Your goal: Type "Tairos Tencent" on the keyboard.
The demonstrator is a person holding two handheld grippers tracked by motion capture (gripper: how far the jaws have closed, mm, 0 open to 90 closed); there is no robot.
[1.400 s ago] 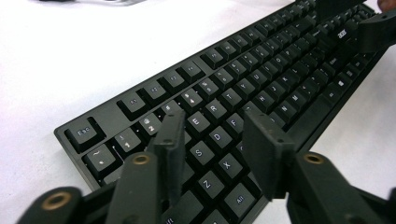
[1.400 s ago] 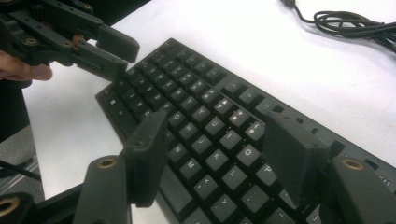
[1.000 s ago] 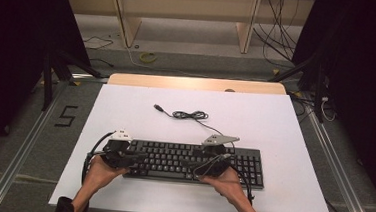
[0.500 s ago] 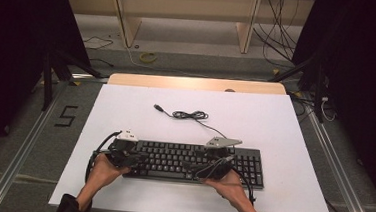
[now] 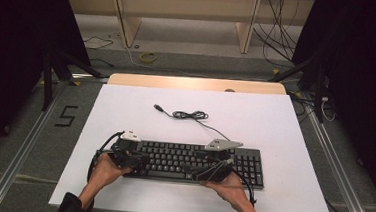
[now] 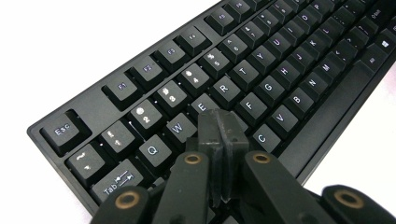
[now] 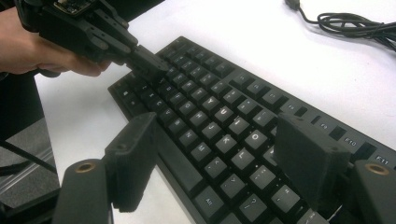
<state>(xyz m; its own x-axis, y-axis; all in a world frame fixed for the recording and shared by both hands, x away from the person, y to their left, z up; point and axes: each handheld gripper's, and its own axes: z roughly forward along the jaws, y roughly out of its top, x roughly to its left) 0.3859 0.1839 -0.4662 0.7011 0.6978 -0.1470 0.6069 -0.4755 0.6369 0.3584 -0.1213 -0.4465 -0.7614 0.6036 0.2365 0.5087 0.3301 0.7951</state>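
Keyboard (image 5: 192, 161): black, full-size, lying flat at the near middle of the white table (image 5: 285, 123), long side toward the person.
Left gripper (image 6: 219, 135): jaws pressed together, empty, tips over the keys near E and D at the keyboard's left end.
Right gripper (image 7: 219, 158): jaws spread wide, just been opening, above the right-hand letter keys, nothing between them.
Cable (image 5: 190, 115): black, coiled, behind the keyboard.

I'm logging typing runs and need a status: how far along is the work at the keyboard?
Done: the keyboard lies flat, its cable unplugged. In hand: the left tongs, shut, tip over the D key. The right tongs have just been opening over the right-hand keys, nothing between them. How much remains isn't visible.
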